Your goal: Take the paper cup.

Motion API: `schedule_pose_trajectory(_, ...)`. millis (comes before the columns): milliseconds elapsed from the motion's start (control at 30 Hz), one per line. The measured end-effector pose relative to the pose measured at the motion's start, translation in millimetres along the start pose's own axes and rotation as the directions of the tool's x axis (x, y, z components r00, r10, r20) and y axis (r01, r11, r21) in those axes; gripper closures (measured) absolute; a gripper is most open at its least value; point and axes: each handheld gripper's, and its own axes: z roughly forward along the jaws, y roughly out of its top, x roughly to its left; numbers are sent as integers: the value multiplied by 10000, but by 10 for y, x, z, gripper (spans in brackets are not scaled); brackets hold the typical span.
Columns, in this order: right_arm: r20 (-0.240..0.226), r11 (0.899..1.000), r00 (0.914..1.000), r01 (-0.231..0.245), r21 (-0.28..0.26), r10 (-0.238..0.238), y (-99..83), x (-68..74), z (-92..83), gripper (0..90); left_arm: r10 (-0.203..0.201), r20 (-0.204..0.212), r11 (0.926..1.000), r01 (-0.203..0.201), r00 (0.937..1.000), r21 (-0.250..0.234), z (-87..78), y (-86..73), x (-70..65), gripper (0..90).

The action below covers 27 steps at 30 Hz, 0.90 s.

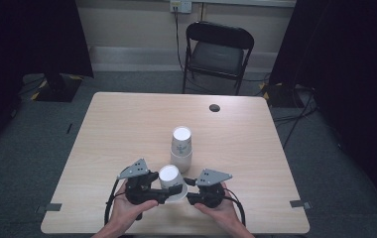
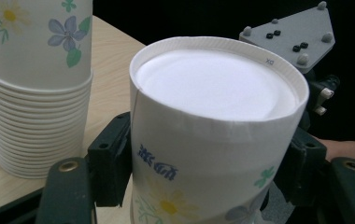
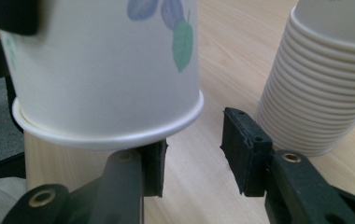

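Note:
A single flowered paper cup (image 1: 169, 176) is held upside down near the table's front edge, with my left gripper (image 1: 171, 192) shut on it. In the left gripper view the cup (image 2: 213, 116) sits between the two black jaws, and my left gripper (image 2: 208, 177) clamps its sides. My right gripper (image 1: 189, 191) stands open just right of the cup. In the right gripper view my right gripper (image 3: 196, 158) gapes over bare wood, and the cup's rolled rim (image 3: 110, 135) hangs just above its left pad (image 3: 156, 163). A stack of upside-down cups (image 1: 181, 146) stands just behind.
The cup stack (image 2: 35, 93) is close at the left in the left gripper view, and the same stack (image 3: 325, 84) is at the right in the right gripper view. The wooden table (image 1: 127, 124) has a dark cable hole (image 1: 215, 107). A black folding chair (image 1: 218, 52) stands beyond the far edge.

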Motion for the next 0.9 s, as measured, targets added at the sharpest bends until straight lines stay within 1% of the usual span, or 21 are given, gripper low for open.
schedule_pose_trajectory(33, 74, 9998, 10000, 51, -199, -50, 6, 6, -20, 622, -129, 46, 9999, 130, 9999, -19, 0, -3, 8, 317)
schedule_pose_trajectory(67, 100, 9994, 9999, 70, -342, -67, 10, 8, -30, 626, -395, 138, 9992, 397, 9991, -93, 0, -9, 18, 317)
schedule_pose_trajectory(100, 100, 9994, 9999, 70, -342, -67, 10, 8, -30, 626, -712, 291, 9973, 717, 9970, -145, -6, -14, 34, 317)
schedule_pose_trajectory(133, 183, 9982, 9998, 108, -583, -97, 20, 12, -53, 632, -1199, 434, 9925, 1209, 9918, -189, -12, -23, 57, 317)
schedule_pose_trajectory(167, 202, 9978, 9997, 123, -654, -110, 25, 13, -61, 632, -1199, 434, 9925, 1209, 9918, -189, -12, -23, 57, 318)
schedule_pose_trajectory(200, 247, 9977, 9996, 166, -662, -150, 30, 13, -66, 631, -1799, 758, 9828, 1825, 9808, -284, -19, -25, 83, 319)
schedule_pose_trajectory(233, 297, 9975, 9994, 201, -682, -181, 34, 15, -71, 630, -1799, 758, 9828, 1825, 9808, -284, -19, -25, 83, 319)
schedule_pose_trajectory(300, 299, 9969, 9994, 208, -756, -186, 36, 16, -75, 631, -2085, 880, 9764, 2125, 9741, -394, -30, -24, 98, 319)
schedule_pose_trajectory(333, 328, 9961, 9992, 276, -841, -250, 44, 25, -84, 636, -2329, 991, 9703, 2380, 9674, -435, -40, -25, 116, 319)
schedule_pose_trajectory(367, 361, 9954, 9990, 309, -904, -277, 49, 34, -88, 639, -2409, 1069, 9682, 2465, 9646, -420, -42, -27, 124, 319)
schedule_pose_trajectory(400, 375, 9946, 9988, 351, -975, -315, 54, 42, -93, 641, -2409, 1069, 9682, 2465, 9646, -420, -42, -27, 124, 319)
schedule_pose_trajectory(433, 407, 9937, 9985, 403, -1044, -362, 59, 49, -97, 642, -2608, 1127, 9628, 2669, 9588, -428, -37, -41, 132, 319)
schedule_pose_trajectory(467, 441, 9929, 9983, 440, -1108, -393, 64, 57, -101, 645, -2608, 1127, 9628, 2669, 9588, -428, -37, -41, 132, 319)
schedule_pose_trajectory(533, 584, 9913, 9974, 485, -1223, -416, 71, 69, -112, 653, -2769, 1152, 9576, 2839, 9539, -485, -24, -54, 130, 319)
schedule_pose_trajectory(567, 598, 9902, 9973, 512, -1297, -437, 72, 72, -117, 662, -2769, 1152, 9576, 2839, 9539, -485, -24, -54, 130, 318)
schedule_pose_trajectory(600, 598, 9902, 9973, 512, -1297, -437, 72, 72, -117, 662, -2856, 1188, 9548, 2930, 9510, -505, -26, -54, 135, 318)
schedule_pose_trajectory(667, 644, 9879, 9970, 526, -1458, -435, 81, 81, -135, 682, -3097, 1288, 9461, 3188, 9421, -571, -31, -57, 143, 318)
schedule_pose_trajectory(733, 688, 9858, 9966, 565, -1582, -461, 95, 91, -148, 697, -3228, 1369, 9416, 3324, 9365, -542, -36, -55, 152, 318)
schedule_pose_trajectory(800, 673, 9854, 9965, 604, -1592, -502, 101, 102, -149, 709, -3308, 1402, 9390, 3403, 9332, -496, -36, -59, 162, 318)
schedule_pose_trajectory(833, 631, 9862, 9967, 612, -1540, -520, 102, 106, -145, 711, -3274, 1412, 9407, 3364, 9343, -449, -33, -65, 165, 317)
schedule_pose_trajectory(900, 643, 9859, 9958, 747, -1497, -656, 104, 117, -144, 739, -3326, 1443, 9391, 3413, 9319, -392, -24, -73, 163, 315)
